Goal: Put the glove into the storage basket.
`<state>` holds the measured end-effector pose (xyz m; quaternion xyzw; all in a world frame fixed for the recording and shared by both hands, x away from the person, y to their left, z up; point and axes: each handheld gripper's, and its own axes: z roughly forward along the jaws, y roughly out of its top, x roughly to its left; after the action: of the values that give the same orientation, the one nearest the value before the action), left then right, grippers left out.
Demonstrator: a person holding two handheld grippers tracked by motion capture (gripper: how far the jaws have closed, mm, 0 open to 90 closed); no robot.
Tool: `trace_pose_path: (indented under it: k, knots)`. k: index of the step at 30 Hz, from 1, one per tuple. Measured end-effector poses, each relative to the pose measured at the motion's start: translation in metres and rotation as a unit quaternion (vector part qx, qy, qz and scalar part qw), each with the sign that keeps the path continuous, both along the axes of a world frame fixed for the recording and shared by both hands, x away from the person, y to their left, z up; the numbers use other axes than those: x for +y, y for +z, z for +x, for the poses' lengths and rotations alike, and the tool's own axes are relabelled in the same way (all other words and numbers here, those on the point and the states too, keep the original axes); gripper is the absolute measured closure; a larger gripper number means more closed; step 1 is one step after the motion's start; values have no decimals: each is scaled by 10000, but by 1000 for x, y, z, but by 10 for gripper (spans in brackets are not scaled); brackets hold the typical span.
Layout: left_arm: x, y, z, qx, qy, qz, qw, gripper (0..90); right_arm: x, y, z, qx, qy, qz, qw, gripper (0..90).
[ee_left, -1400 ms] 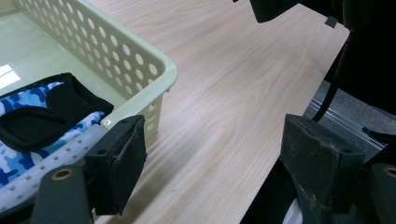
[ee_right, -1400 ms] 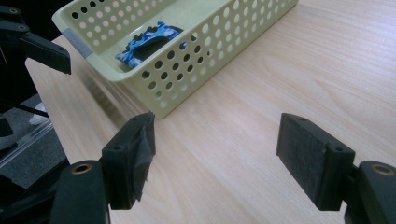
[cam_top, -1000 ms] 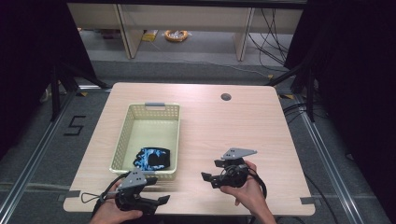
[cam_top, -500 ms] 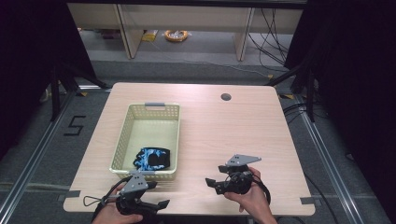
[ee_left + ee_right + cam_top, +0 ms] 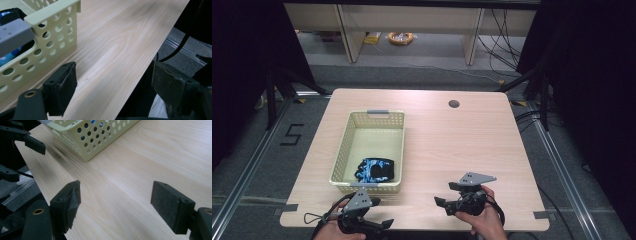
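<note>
A pale yellow perforated basket (image 5: 373, 131) stands on the left half of the wooden table (image 5: 462, 145). Inside it, at the near end, lies a black and blue glove (image 5: 375, 169). My left gripper (image 5: 384, 224) hangs open at the table's near edge, just in front of the basket. In the left gripper view the gripper (image 5: 113, 85) has its jaws wide apart with nothing between them, the basket (image 5: 50, 37) close at left and the glove (image 5: 10, 15) behind its wall. My right gripper (image 5: 444, 194) is open low over the near right part; in its own view the gripper (image 5: 115, 200) is empty and faces the basket (image 5: 95, 135).
A round cable hole (image 5: 454, 104) sits near the table's far edge. Bare wood spreads right of the basket. Black curtains flank the table, a "5" (image 5: 292, 134) is marked on the floor at left, and cables (image 5: 507, 30) lie on the floor behind.
Both grippers have drawn back toward the near edge of the table. The left one now partly overhangs it. The basket and the glove have not moved.
</note>
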<state>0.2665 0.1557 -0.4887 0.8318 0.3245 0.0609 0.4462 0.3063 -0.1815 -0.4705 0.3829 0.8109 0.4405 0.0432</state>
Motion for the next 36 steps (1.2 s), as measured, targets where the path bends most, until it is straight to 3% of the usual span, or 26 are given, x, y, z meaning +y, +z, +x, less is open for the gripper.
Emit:
trace_pose_path:
  k: [1,2,3,4,6,8,9,10,12,14,15,16,18,19,20,23,24,25,27,29,30,34,36]
  knots:
    - [0,0,0,29,-13,40,10000,195,-2,0,1,-150,65,-85,9998,247]
    - [2,0,0,12,-62,153,9999,195,-2,-2,-1,-132,68,-49,9999,244]
    - [0,-2,-1,82,-7,65,9999,195,-2,-2,-2,-117,54,-45,9999,243]
    - [2,-2,-1,46,-88,251,9996,195,-2,-2,-4,-124,84,-31,9999,241]
    - [0,-4,-3,106,-66,141,9998,195,-2,-3,-7,-155,66,-34,9999,226]
    - [0,-6,-3,101,-132,222,9996,195,-2,-4,-10,-167,91,-1,9998,216]
    - [0,-6,-3,104,-133,253,9995,195,-1,-2,-14,-22,-15,-35,10000,213]
    - [1,-7,-3,82,-150,305,9994,195,-2,-4,-12,-229,103,-64,9997,205]
    - [-1,-9,-5,197,-68,243,9995,194,-2,-4,-16,-137,-36,-131,9998,180]
    - [2,-9,-3,56,-234,456,9987,194,-3,-8,-16,-213,69,-180,9996,175]
    - [1,-10,-3,99,-209,487,9985,194,-2,-8,-18,-152,41,-162,9997,172]
    - [-1,-12,-6,222,-103,288,9993,194,-3,-10,-18,-214,121,-262,9994,172]
    - [0,-14,-5,130,-164,491,9986,194,-3,-13,-22,-162,51,-284,9995,172]
    - [-2,-15,-6,152,-151,458,9987,194,-3,-13,-25,-60,-4,-325,9995,171]
    - [-2,-16,-6,97,-189,461,9987,195,-5,-15,-24,-228,33,-376,9990,172]
    - [-4,-19,-7,181,-78,485,9986,195,-6,-18,-28,-174,9,-402,9990,181]
    - [-2,-20,-6,118,-242,607,9978,196,-6,-19,-28,-203,43,-403,9990,180]
    - [-4,-22,-8,181,-196,527,9983,196,-6,-20,-30,-149,34,-412,9990,180]
    - [-4,-23,-7,196,-225,639,9975,196,-7,-22,-32,-206,88,-449,9987,177]
    - [-6,-25,-9,247,-213,610,9976,195,-6,-23,-34,-154,189,-440,9987,174]
    - [-6,-26,-6,115,-314,734,9967,196,-6,-23,-35,-129,159,-525,9984,173]
    - [-9,-28,-8,226,-244,629,9975,196,-5,-26,-36,-158,176,-635,9977,173]
    - [-8,-27,-8,168,-204,659,9975,197,-5,-27,-34,-196,264,-637,9974,173]
